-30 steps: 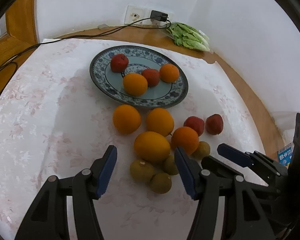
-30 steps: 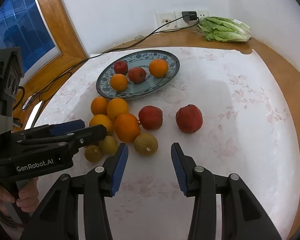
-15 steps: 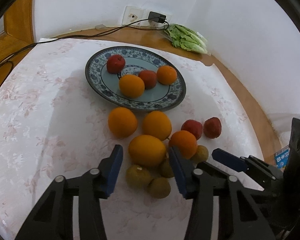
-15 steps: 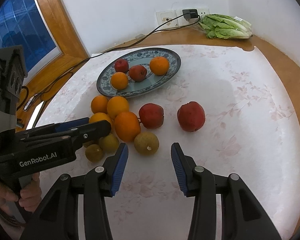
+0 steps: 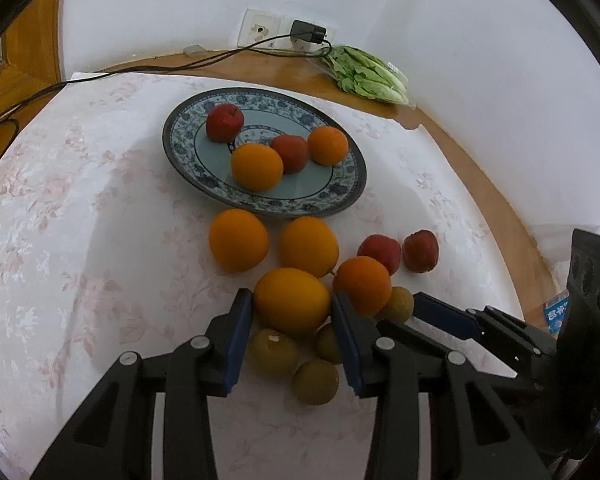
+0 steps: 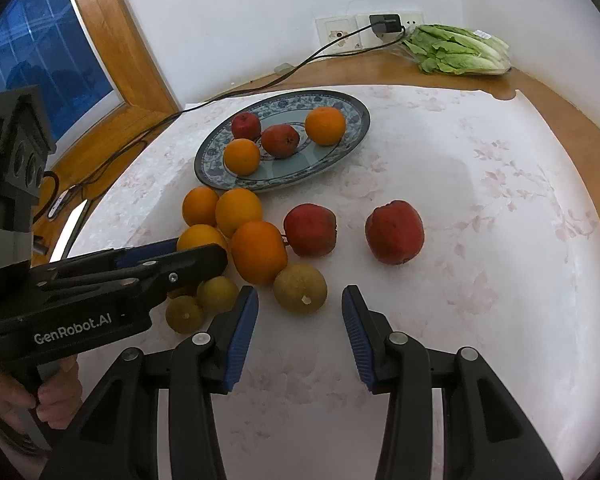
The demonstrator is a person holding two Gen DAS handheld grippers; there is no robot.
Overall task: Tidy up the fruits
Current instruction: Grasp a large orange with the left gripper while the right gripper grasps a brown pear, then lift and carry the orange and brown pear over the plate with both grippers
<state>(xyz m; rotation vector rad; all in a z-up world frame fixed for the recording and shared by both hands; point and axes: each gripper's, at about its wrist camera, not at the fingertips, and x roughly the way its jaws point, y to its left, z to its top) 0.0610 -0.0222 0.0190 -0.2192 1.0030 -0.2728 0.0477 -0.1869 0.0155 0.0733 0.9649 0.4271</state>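
A blue patterned plate (image 5: 342, 200) (image 6: 356, 106) holds two oranges and two red fruits. In front of it on the floral cloth lie several oranges, two red fruits (image 6: 395, 232) and several small brown-green fruits (image 6: 300, 288). My left gripper (image 5: 292, 320) has its blue pads against both sides of the nearest large orange (image 5: 291, 300), which still rests on the cloth among the others. My right gripper (image 6: 300, 320) is open and empty, just short of a brown-green fruit. The left gripper also shows in the right wrist view (image 6: 188, 258).
A bag of lettuce (image 5: 366, 74) (image 6: 458, 50) lies at the back by the wall. A black cable (image 5: 140, 68) runs from the wall socket across the wooden table edge. A window with a wooden frame (image 6: 100, 40) is at the left.
My left gripper moved forward over the small fruits and narrowed its jaws around the large orange. The right gripper crept slightly forward and stayed open.
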